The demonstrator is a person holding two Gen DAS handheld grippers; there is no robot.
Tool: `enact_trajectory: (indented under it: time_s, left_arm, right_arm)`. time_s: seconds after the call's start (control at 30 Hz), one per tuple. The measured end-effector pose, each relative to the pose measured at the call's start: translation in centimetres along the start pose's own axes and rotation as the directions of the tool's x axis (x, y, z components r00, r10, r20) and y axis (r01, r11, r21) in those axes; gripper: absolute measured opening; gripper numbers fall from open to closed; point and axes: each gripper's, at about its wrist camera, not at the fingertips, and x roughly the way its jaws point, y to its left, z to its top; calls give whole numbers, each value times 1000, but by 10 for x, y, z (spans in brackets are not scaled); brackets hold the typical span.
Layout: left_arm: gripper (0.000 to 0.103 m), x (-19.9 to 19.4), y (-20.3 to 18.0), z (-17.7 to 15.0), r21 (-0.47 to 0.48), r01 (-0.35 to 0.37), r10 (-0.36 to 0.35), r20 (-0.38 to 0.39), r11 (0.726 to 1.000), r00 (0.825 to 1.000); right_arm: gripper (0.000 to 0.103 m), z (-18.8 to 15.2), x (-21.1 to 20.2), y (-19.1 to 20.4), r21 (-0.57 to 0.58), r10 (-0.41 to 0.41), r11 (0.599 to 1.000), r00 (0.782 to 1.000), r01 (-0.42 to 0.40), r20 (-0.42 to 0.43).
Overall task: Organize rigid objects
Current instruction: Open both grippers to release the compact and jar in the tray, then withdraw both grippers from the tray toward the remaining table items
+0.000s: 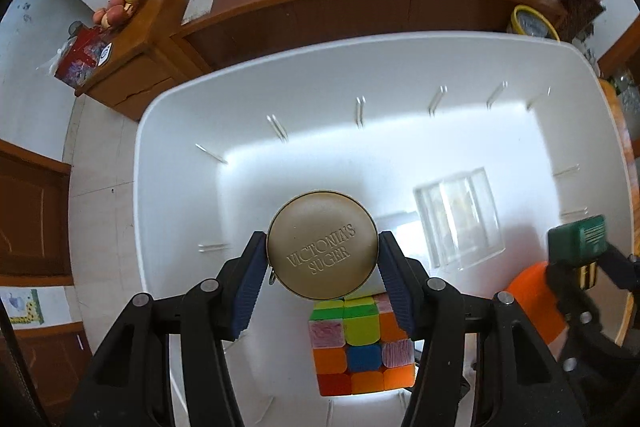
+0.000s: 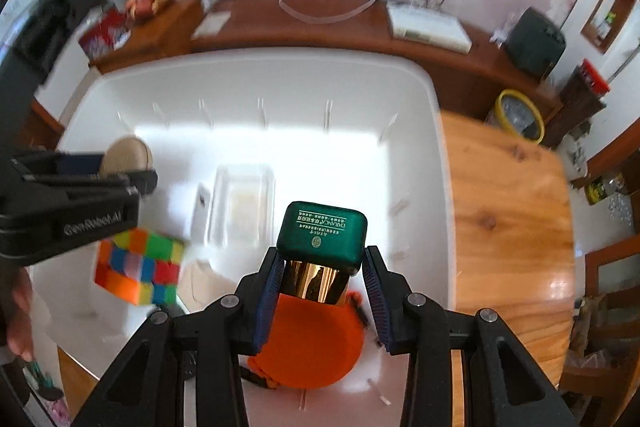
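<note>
In the left wrist view, the left gripper [image 1: 322,269] sits low in the centre of the frame, its blue ribbed pads pressed on either side of a round, tan-gold case with embossed lettering [image 1: 322,245]. The case hangs above the large white plastic bin [image 1: 280,99] that fills the middle of the picture. Below the case, at the bottom centre, a multicoloured puzzle cube [image 1: 360,343] lies on the bin floor. To the right of centre a clear rectangular plastic box [image 1: 460,219] rests in the bin, and a round orange object [image 1: 532,303] shows at the lower right.

In the right wrist view, the right gripper [image 2: 322,291] is at the bottom centre, gripping a green square-topped bottle with a shiny gold neck [image 2: 322,233]; the left pad presses the gold neck, and the right pad's contact is hidden under the green top. The bottle is held over the orange object [image 2: 312,343], above the bin's lower part. The cube [image 2: 138,265] lies at the left of the frame, the clear box [image 2: 240,207] above centre, and a wooden tabletop [image 2: 508,219] stretches along the right beside the bin [image 2: 280,75].
</note>
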Motion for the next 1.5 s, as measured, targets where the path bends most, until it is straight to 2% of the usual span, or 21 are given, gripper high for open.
enact_trajectory:
  time_s: [0.07, 0.2, 0.27, 0.3, 0.4, 0.6, 0.8, 0.9, 1.3, 1.5]
  left_arm:
    - [59, 4, -3, -1, 5, 2, -2, -17, 1000, 1000]
    - [59, 10, -6, -2, -3, 29, -29, -53, 1000, 998]
    - [61, 8, -7, -4, -10, 49, -50, -66, 999, 997]
    - [65, 7, -7, -4, -11, 50, -50, -64, 999, 997]
    - [83, -7, -8, -6, -9, 50, -50, -33, 999, 998]
    - [85, -37, -10, -10, -8, 54, -54, 18, 998, 998]
    - [91, -76, -6, -20, 20, 83, -84, 84, 996, 993]
    - [98, -92, -1, -26, 33, 97, -100, 111, 995, 989]
    - [98, -155, 20, -51, 101, 154, -173, 222, 983, 960]
    - [98, -178, 31, -72, 119, 181, -207, 272, 976, 940]
  right_arm:
    - [41, -3, 9, 0, 8, 16, 1000, 999, -16, -41]
    - [44, -6, 5, 1, 0, 13, 1000, 999, -13, -49]
    - [61, -5, -2, 0, -2, 14, 1000, 999, -14, -36]
    - [61, -6, -6, 0, -3, 14, 1000, 1000, -14, -22]
    - [61, -10, -19, 1, -10, 11, 1000, 1000, -11, 6]
    - [61, -20, -38, -1, 10, 23, 1000, 999, -24, 30]
    - [61, -35, -66, 3, 25, 22, 999, 998, -23, 63]
    - [61, -42, -84, 6, 32, 13, 999, 996, -16, 86]
    - [61, -61, -165, 20, 64, -15, 998, 979, 2, 201]
    - [61, -75, -195, 27, 83, -21, 997, 968, 0, 249]
